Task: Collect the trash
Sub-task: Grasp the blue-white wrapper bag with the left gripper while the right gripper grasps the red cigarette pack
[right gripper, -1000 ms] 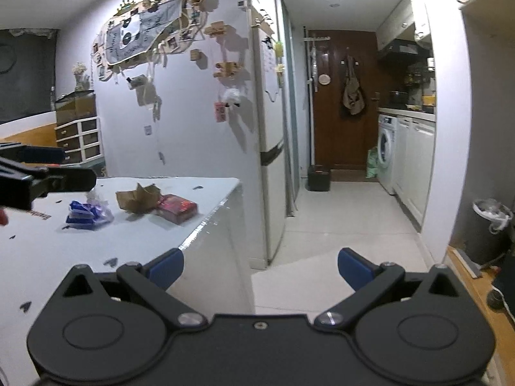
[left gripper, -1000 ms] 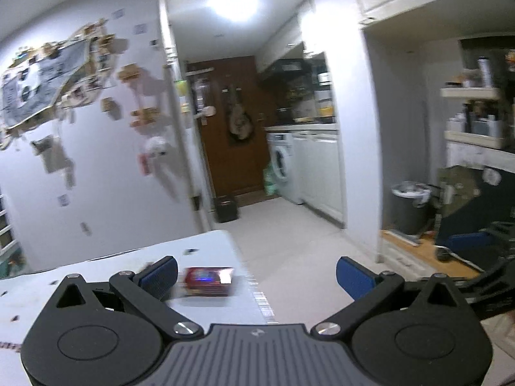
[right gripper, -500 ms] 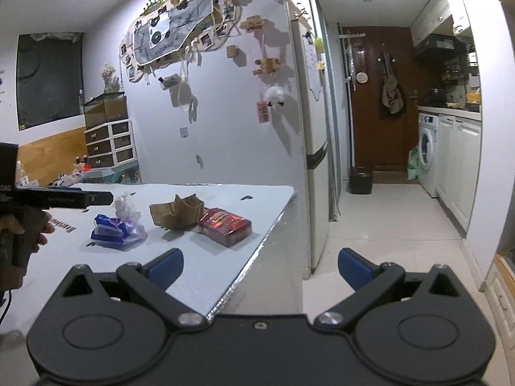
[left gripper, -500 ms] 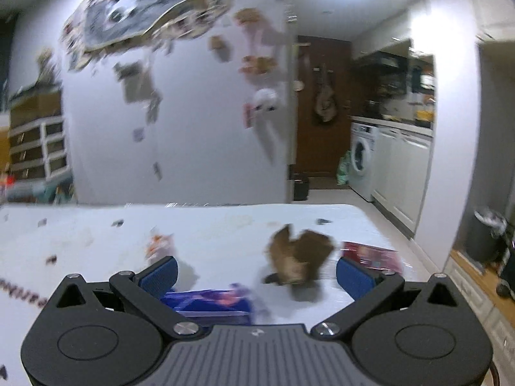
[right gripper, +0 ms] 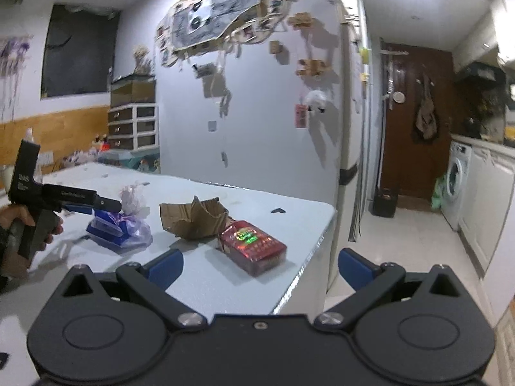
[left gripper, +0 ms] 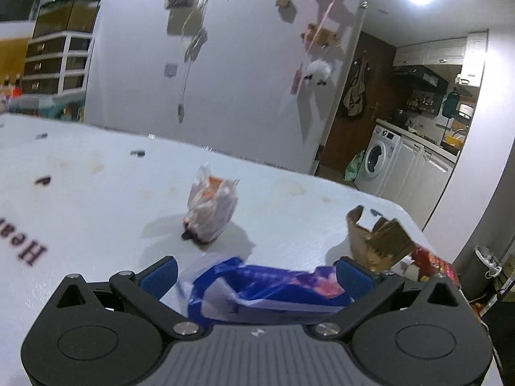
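Here the left wrist view shows the left gripper wide open, low over the white table, with a blue wrapper lying between its blue pads; whether a pad touches the wrapper cannot be told. Beyond it stands a small crumpled plastic bag, and a torn cardboard piece lies to the right. The red packet is mostly hidden behind the cardboard in this view.

The right wrist view shows the red packet whole, near the table corner, just beside the cardboard. It also shows from outside the left gripper and the person's hand on its handle, cut off by the frame. The right gripper is wide open and holds nothing. The left view is blurred, so the print on the wrapper cannot be read.
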`<state>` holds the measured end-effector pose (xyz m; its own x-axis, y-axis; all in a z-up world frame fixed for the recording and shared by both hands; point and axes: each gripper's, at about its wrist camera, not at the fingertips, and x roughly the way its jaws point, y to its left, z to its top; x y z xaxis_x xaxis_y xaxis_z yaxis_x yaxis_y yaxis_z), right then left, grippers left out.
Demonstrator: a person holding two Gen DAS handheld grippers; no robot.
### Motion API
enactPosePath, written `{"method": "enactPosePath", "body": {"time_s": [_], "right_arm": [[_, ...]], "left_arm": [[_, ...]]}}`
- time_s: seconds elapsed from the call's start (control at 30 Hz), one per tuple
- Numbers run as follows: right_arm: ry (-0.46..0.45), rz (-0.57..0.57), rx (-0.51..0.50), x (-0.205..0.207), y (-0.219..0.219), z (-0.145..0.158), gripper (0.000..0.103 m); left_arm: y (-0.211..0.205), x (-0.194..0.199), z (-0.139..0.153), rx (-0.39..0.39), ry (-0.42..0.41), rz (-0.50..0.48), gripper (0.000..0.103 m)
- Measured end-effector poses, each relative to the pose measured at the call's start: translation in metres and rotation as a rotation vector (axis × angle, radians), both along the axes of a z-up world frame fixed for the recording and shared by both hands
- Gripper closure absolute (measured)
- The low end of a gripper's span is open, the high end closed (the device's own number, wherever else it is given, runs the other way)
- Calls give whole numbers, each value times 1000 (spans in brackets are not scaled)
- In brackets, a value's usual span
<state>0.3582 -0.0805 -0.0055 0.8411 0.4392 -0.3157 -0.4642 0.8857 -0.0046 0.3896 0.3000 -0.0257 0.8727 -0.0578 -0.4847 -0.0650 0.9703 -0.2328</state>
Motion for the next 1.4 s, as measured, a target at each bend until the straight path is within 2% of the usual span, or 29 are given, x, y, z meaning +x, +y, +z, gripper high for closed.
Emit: {"method": "enactPosePath", "body": {"time_s": [0.13, 0.27, 0.43, 0.57, 0.73, 0.8, 0.83, 0.93, 1.17, 1.23, 1.4], "right_arm": [[39, 47, -40, 30, 14, -2, 0], [41, 102, -91, 56, 23, -7, 0], [77, 165, -130, 86, 32, -16, 1], [98, 190, -177, 105, 40, -27, 10], [115, 235, -184, 119, 48, -35, 11], [111, 245, -173, 123, 50, -37, 19], [114, 245, -169, 124, 51, -37, 26], [103, 239, -174, 123, 53, -38, 34], [101, 233, -173, 105, 45, -38, 38], [106, 230, -179, 97, 42, -37, 38], [126, 205, -199, 75, 37, -34, 39]], "left_arm": [[5, 4, -8, -55, 42, -38, 0], [-5, 3, -12, -88, 69, -145, 0], [-41, -10, -12, -45, 93, -354, 0], [-78, -25, -13, 38, 100, -527, 0], [-102, -38, -15, 108, 98, -642, 0], [-104, -43, -13, 125, 85, -662, 0], [-104, -46, -13, 130, 76, -666, 0], [-98, -51, -8, 139, 54, -666, 0], [-88, -54, 5, 170, 16, -624, 0], [-83, -50, 6, 157, 5, -593, 0], [-76, -28, -2, 115, 43, -532, 0]]}}
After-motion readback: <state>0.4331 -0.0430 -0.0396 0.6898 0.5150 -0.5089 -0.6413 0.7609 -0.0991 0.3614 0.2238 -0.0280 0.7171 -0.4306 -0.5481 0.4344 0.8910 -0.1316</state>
